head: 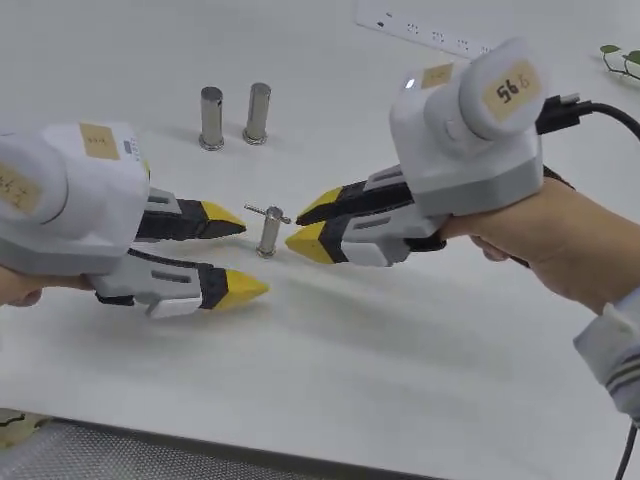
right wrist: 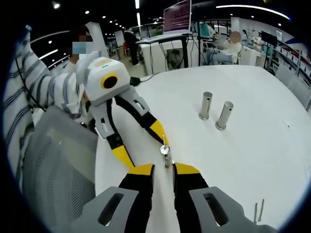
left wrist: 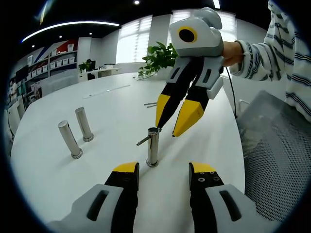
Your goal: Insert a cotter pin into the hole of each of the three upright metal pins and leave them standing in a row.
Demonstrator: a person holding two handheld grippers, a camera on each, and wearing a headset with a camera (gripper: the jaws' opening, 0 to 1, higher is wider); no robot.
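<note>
Two empty tools, jaws apart, flank the near metal pin standing on the table: left tool opposite, right tool closer, a cotter pin lying crosswise through its top.

Obstacles: a short upright silver metal pin with a cotter pin through its top, hemmed closely between the yellow-tipped left gripper and right gripper, both with jaws apart. Well behind it stand a bare silver metal pin and its twin, side by side with a narrow gap. Free room: bare white tabletop toward the near edge, and between the front pin and the rear pair.
</note>
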